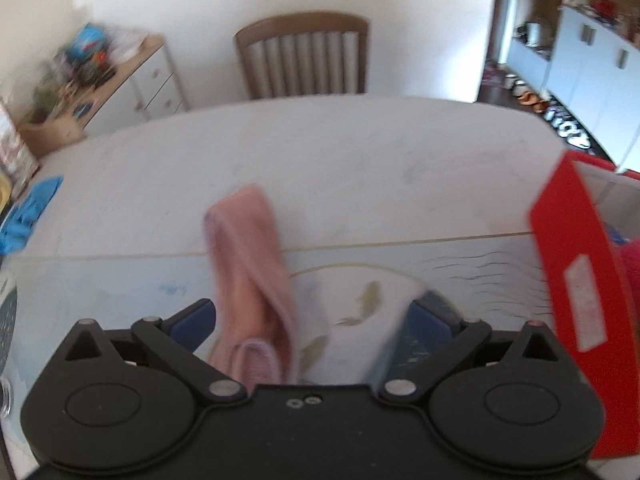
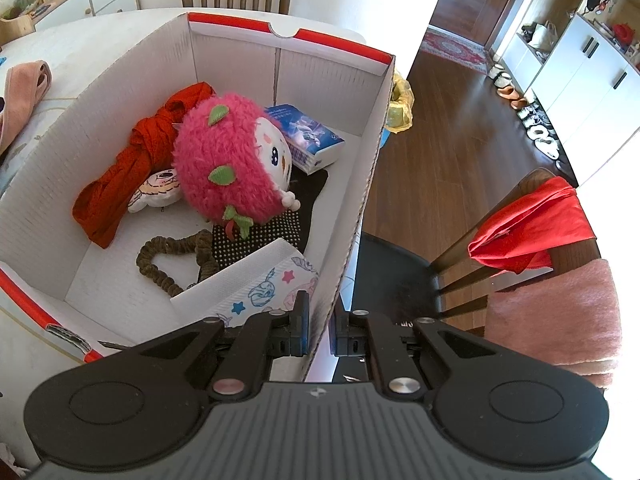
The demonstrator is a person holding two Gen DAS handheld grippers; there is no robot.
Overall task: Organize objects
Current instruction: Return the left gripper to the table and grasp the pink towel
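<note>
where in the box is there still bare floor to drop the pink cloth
Bare floor shows along the left wall of the box, between the red scarf and the brown scrunchie. The middle and right are crowded by the plush toy and tissue packs.

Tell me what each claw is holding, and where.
Right claw pinches the box wall at its near rim. Left claw is open, holding nothing.

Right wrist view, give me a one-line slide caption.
Right gripper clamps the wall of the red-and-white box, which holds a pink plush toy.
</note>
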